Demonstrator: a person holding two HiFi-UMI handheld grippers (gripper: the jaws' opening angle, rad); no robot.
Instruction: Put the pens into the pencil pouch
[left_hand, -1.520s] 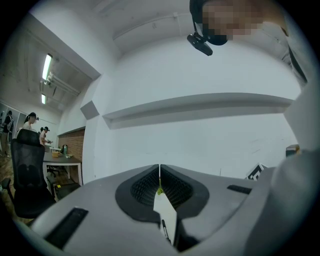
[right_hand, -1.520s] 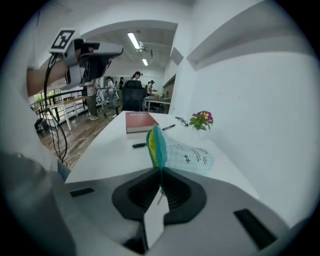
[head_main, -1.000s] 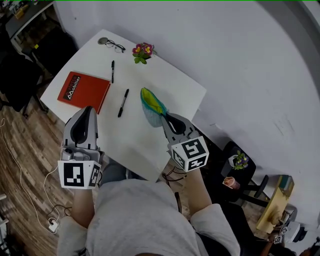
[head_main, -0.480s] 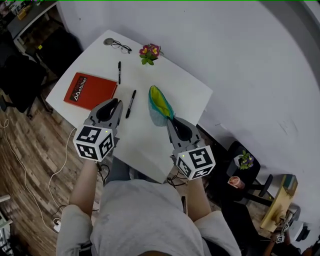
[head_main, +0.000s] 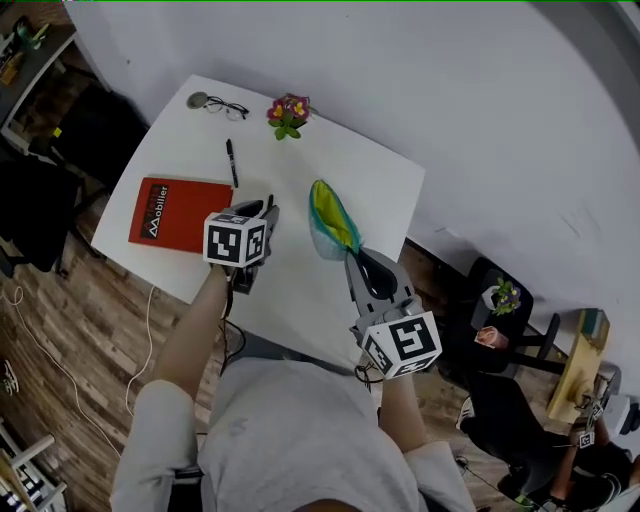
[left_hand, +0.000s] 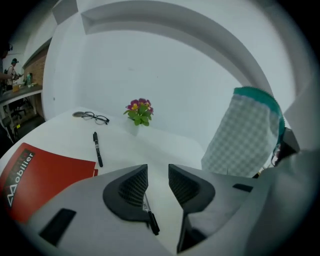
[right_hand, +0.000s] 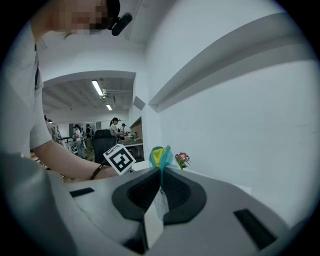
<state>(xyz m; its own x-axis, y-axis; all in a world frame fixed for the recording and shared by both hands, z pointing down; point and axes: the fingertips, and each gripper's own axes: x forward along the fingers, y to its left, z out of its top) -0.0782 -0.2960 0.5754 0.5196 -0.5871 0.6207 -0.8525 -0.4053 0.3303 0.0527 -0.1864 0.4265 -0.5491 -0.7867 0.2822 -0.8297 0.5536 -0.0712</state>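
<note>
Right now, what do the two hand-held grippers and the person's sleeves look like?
Both the left hand-held gripper and the right hand-held gripper have smooth grey tapered shells with black ribbed pads. Each carries a white cube printed with black square markers. The person wears a light grey short-sleeved shirt.

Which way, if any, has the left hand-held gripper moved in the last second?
Yes: the left hand-held gripper went rightwards past the red book, over the pen.
</note>
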